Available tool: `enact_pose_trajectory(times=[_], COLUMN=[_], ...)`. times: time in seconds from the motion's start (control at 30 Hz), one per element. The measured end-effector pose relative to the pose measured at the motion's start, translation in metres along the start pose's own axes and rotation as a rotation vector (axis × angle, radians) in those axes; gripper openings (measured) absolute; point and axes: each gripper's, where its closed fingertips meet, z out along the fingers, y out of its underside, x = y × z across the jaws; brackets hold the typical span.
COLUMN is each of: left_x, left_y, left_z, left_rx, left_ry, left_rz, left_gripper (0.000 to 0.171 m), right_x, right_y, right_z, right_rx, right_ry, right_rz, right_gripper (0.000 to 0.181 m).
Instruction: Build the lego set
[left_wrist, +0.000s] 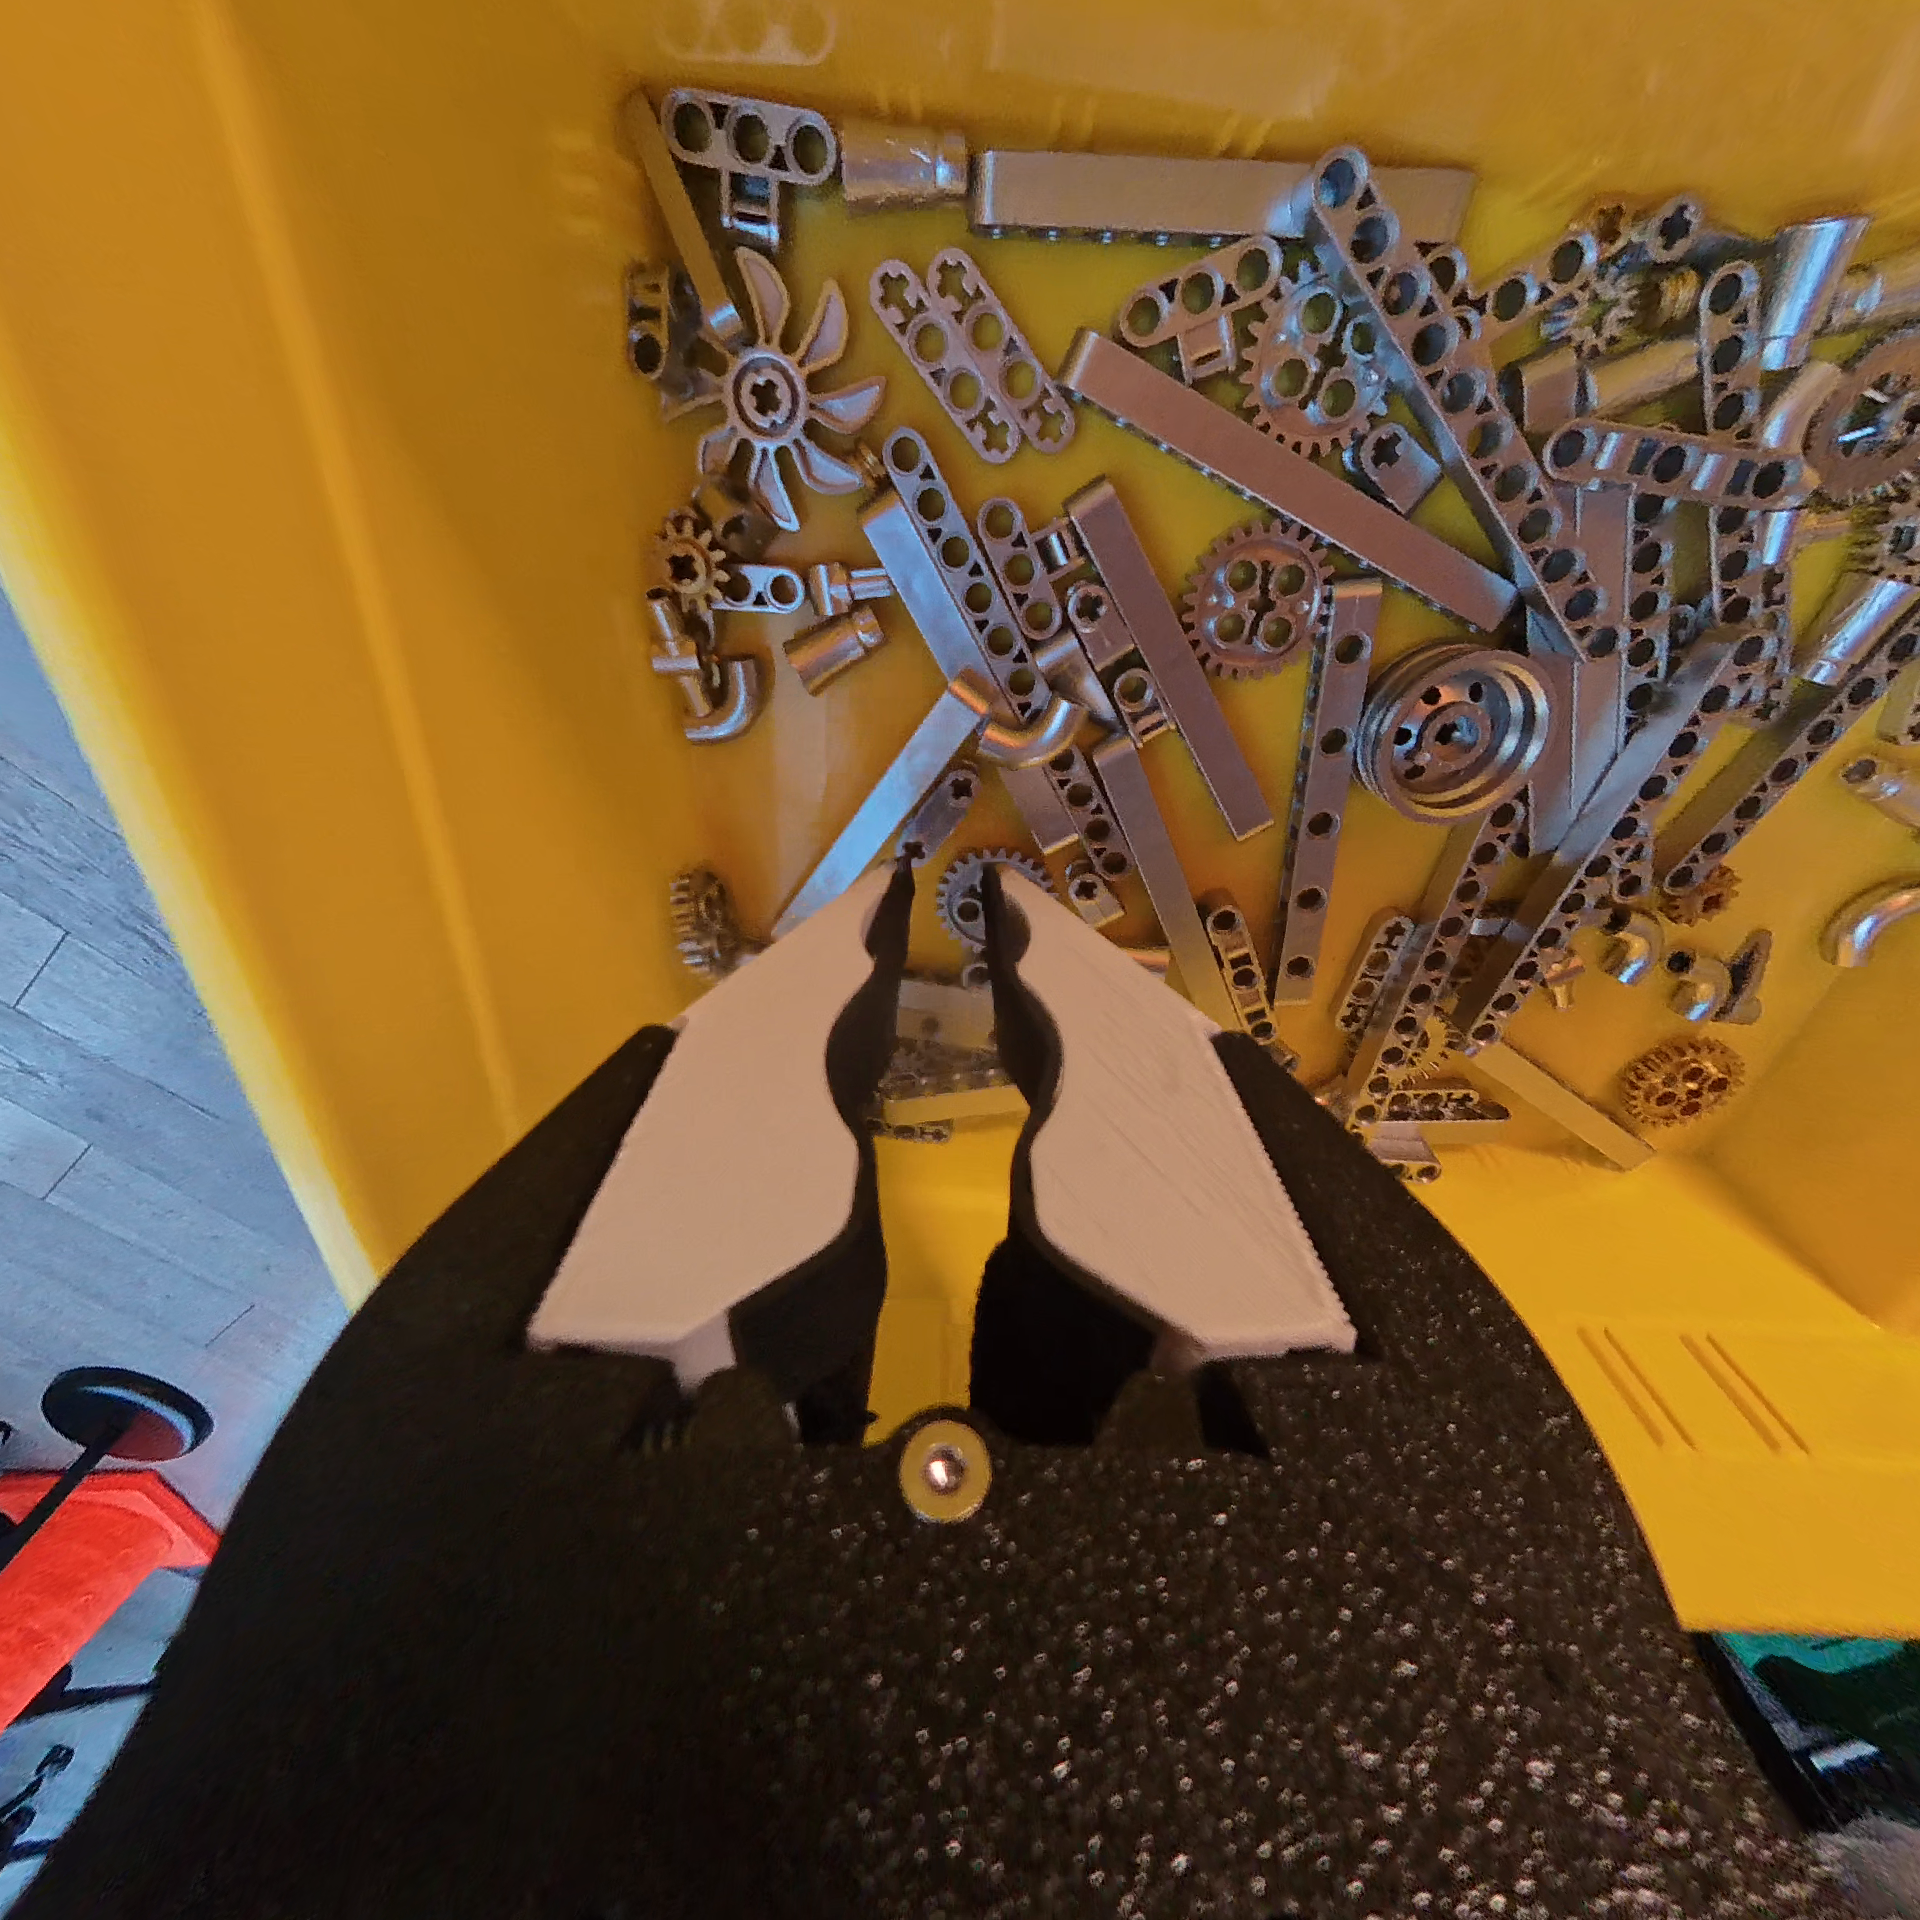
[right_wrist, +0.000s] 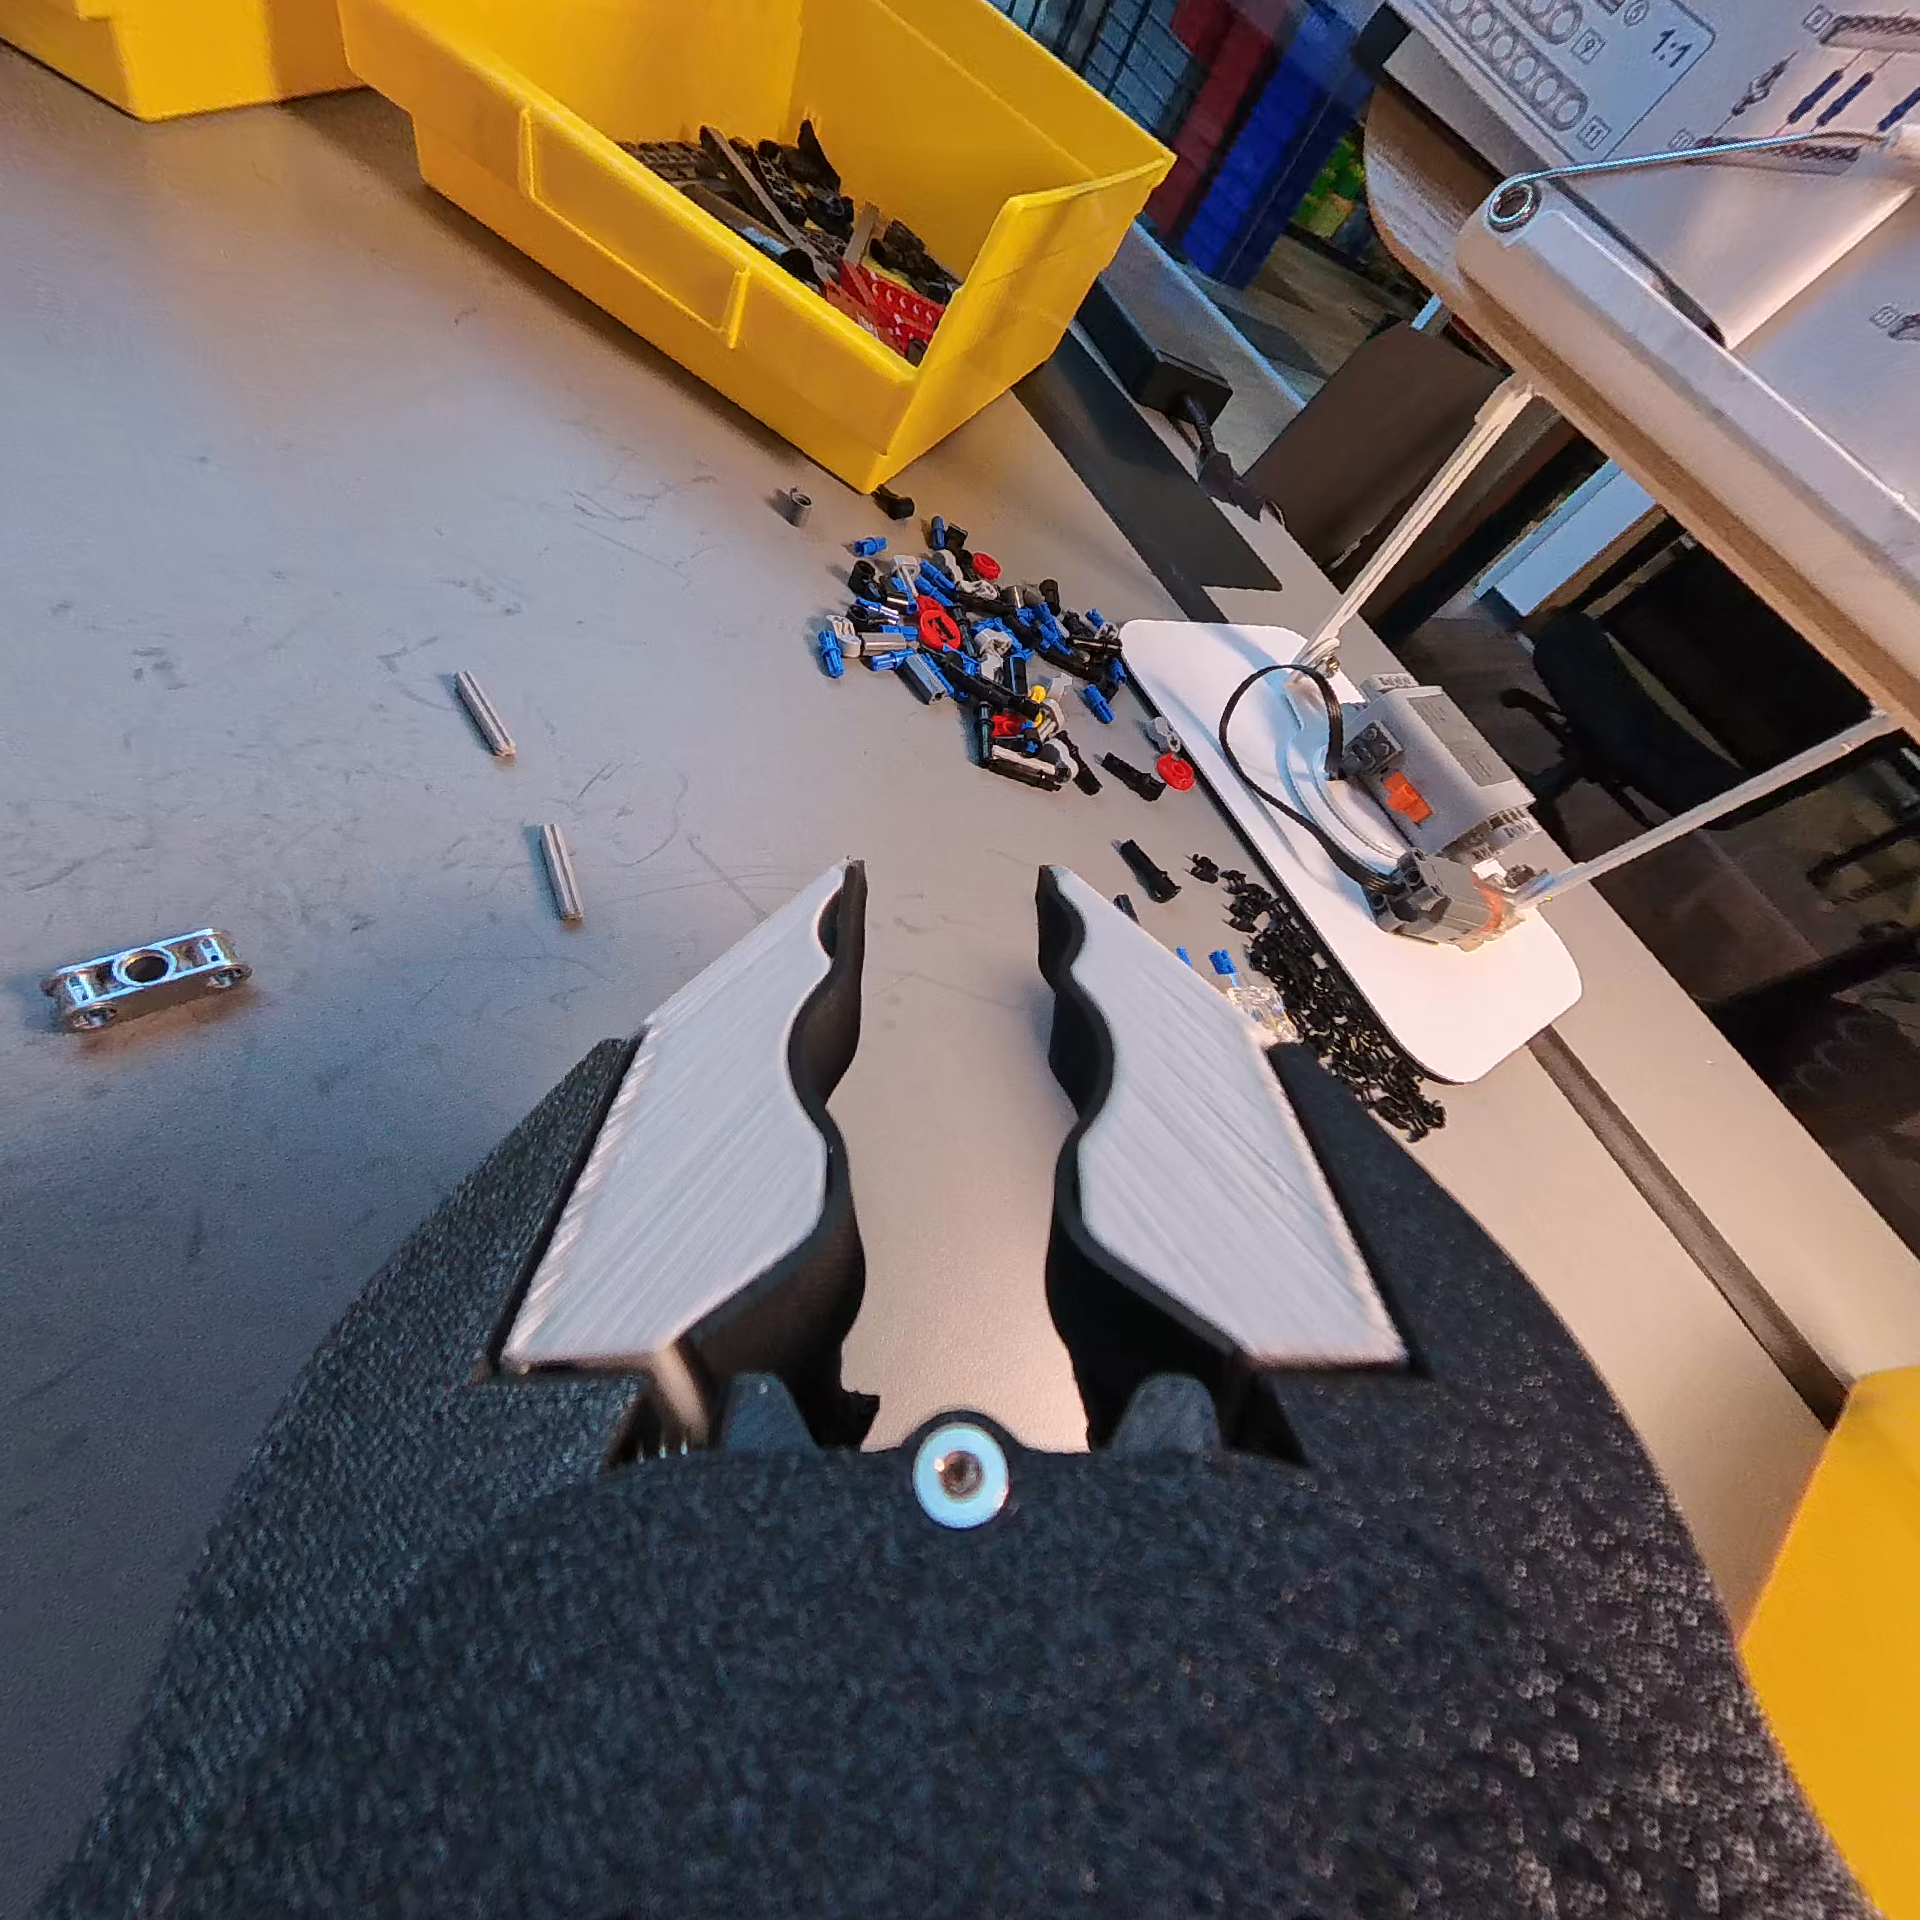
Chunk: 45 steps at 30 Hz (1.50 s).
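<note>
The left claw (left_wrist: 948, 883) reaches down into a yellow bin (left_wrist: 416, 520), its tips a narrow gap apart with nothing clearly gripped; a small grey gear (left_wrist: 971, 896) shows between them. Beyond lies a heap of silver-grey beams (left_wrist: 1195, 644), a fan wheel (left_wrist: 774, 400) and a pulley (left_wrist: 1460, 732).

The right claw (right_wrist: 948, 883) hangs wide open and empty over the scuffed grey surface (right_wrist: 312, 520). To its left lie a short silver beam (right_wrist: 145, 977), long axis roughly left to right, and two grey axles (right_wrist: 559, 871) pointing away. Farther off sit mixed small pins (right_wrist: 977, 665), a white board (right_wrist: 1455, 997) bearing a grey motor block (right_wrist: 1444, 758), and another yellow bin (right_wrist: 748, 301); shelves stand behind.
</note>
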Motion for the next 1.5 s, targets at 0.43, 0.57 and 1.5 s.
enact_pose_trajectory(times=[0.43, 0.57, 1.5], left_x=[-0.005, -0.004, 0.443], left_y=[-0.004, -0.004, -0.263], left_z=[0.013, 0.015, 0.027], left_rx=[-0.011, -0.01, 0.55], left_ry=[-0.023, -0.009, 0.224], left_rz=[0.015, 0.019, 0.67], left_gripper=[0.017, 0.007, 0.01], right_x=[0.011, 0.011, 0.035], right_y=[0.008, 0.008, -0.048], right_z=[-0.016, -0.016, -0.082], right_rx=[0.004, 0.002, 0.234], right_ry=[0.003, 0.002, 0.045], right_rz=[0.002, -0.002, 0.024], right_gripper=[0.031, 0.031, 0.032])
